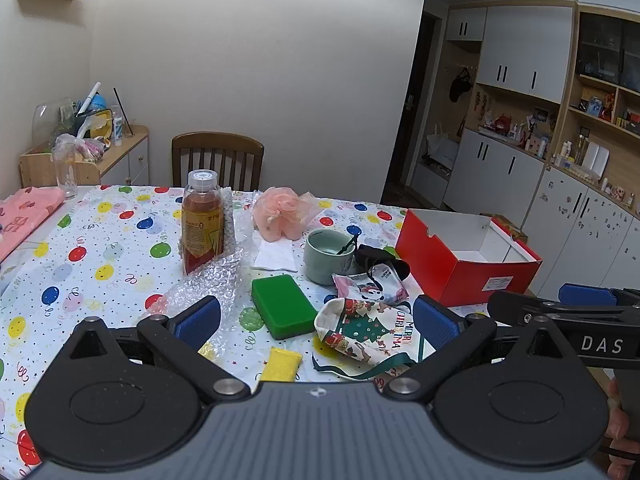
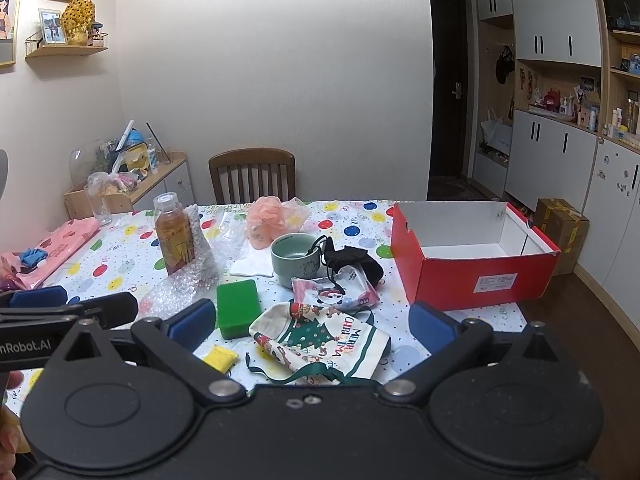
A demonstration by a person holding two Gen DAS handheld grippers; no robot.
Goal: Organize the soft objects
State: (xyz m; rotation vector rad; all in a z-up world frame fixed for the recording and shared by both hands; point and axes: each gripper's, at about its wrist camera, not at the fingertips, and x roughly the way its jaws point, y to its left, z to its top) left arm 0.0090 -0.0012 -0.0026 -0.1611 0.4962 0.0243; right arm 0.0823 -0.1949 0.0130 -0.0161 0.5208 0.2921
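A Christmas drawstring bag [image 1: 362,330] [image 2: 320,340] lies on the table near its front edge, between the fingers of both views. Beside it lie a green sponge [image 1: 282,305] [image 2: 237,307], a small yellow sponge [image 1: 281,364] [image 2: 220,357], a pink cartoon pouch [image 1: 370,286] [image 2: 334,292], a black pouch [image 1: 382,258] [image 2: 352,260] and a pink bath puff [image 1: 280,212] [image 2: 266,216]. An open red box [image 1: 464,268] [image 2: 472,276] stands on the right. My left gripper [image 1: 316,320] and right gripper [image 2: 312,324] are both open and empty, held above the table's front edge.
A tea bottle [image 1: 202,224] [image 2: 174,240] stands on bubble wrap [image 1: 208,284] [image 2: 180,288] at left. A green mug [image 1: 328,256] [image 2: 296,258] sits mid-table. A glass [image 1: 66,172], a pink bag [image 1: 24,212] and a wooden chair [image 1: 218,160] lie beyond.
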